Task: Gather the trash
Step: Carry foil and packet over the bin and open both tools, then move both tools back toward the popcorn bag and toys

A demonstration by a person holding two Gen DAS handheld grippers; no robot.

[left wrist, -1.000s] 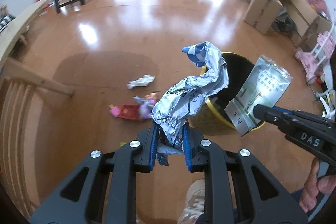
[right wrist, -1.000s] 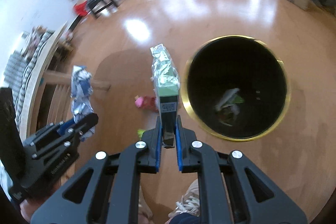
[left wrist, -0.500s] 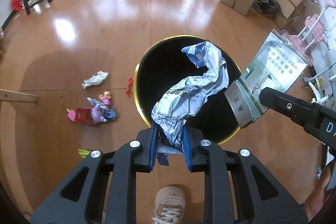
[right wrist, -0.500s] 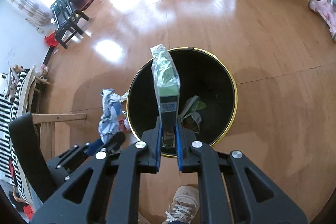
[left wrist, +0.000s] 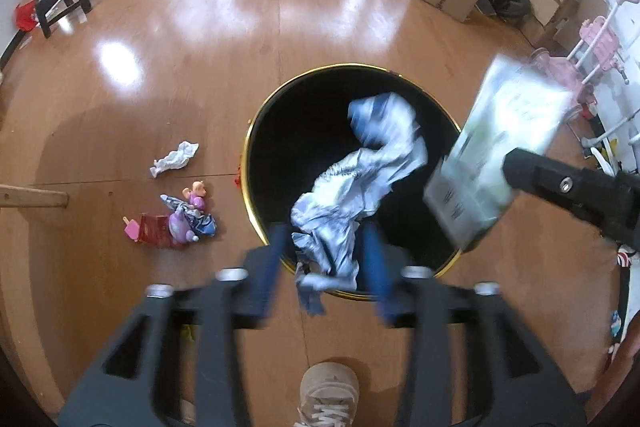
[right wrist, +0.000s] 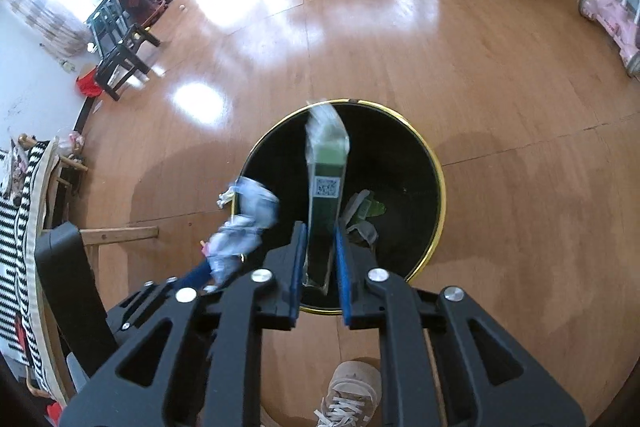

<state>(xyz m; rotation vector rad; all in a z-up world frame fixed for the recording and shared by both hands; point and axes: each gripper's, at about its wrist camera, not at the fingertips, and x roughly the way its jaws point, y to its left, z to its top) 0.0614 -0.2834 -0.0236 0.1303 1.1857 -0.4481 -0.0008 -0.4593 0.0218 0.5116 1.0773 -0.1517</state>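
A: What just changed?

B: Our left gripper has spread its blue fingers; the crumpled wrapper, pinched half a second ago, now drops loose over the black bin. One piece is nearly collected.

A: And the right?

B: Our right gripper, jaws slightly apart, still carries one green packet above the bin.

A: What remains?

B: One white tissue and one toy pile on the floor.
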